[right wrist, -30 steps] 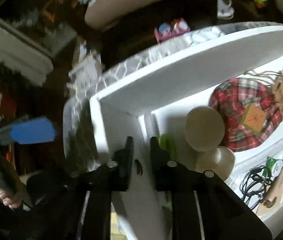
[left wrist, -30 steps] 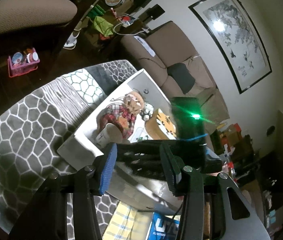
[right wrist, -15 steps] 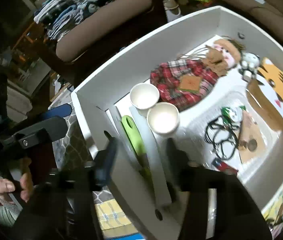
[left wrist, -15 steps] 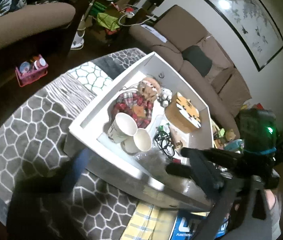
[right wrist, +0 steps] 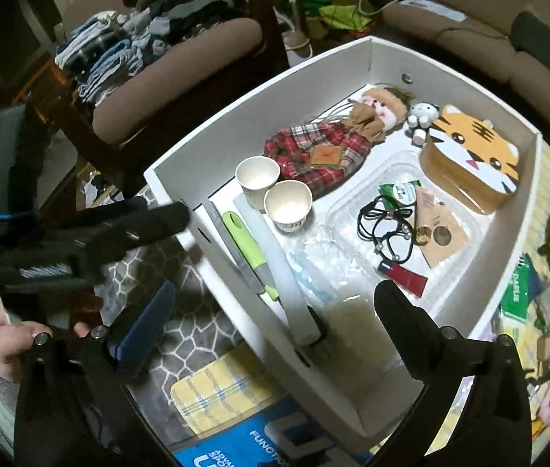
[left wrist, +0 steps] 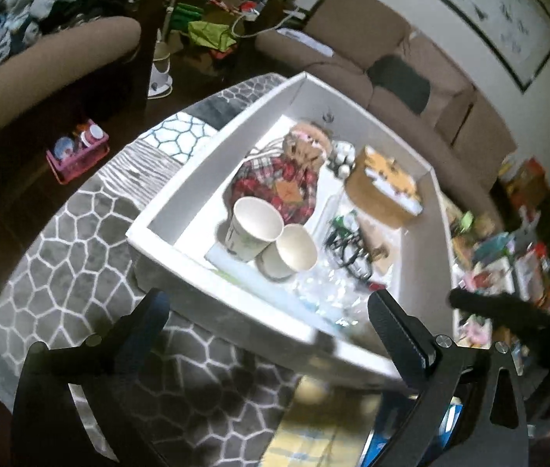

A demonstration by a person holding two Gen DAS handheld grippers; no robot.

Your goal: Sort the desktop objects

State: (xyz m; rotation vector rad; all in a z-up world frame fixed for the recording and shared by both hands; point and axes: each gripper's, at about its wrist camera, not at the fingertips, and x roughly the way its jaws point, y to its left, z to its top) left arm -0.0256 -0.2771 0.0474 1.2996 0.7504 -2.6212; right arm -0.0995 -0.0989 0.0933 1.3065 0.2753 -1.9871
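Left claw: jaws spread wide, nothing between them. Right claw: jaws opening, holding nothing (near box wall below). White box contains two paper cups, plaid doll, tiger case, green-handled knife.

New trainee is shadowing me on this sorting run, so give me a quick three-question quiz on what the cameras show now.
1. True or false: the two paper cups stand upright in the white box.
2. What lies against the tiger case: A) cables B) small white plush C) knife?
3. Fill in: the right gripper holds ____.

Key: 1 true; 2 B, the small white plush; 3 nothing, its jaws are opening over the box's near wall.
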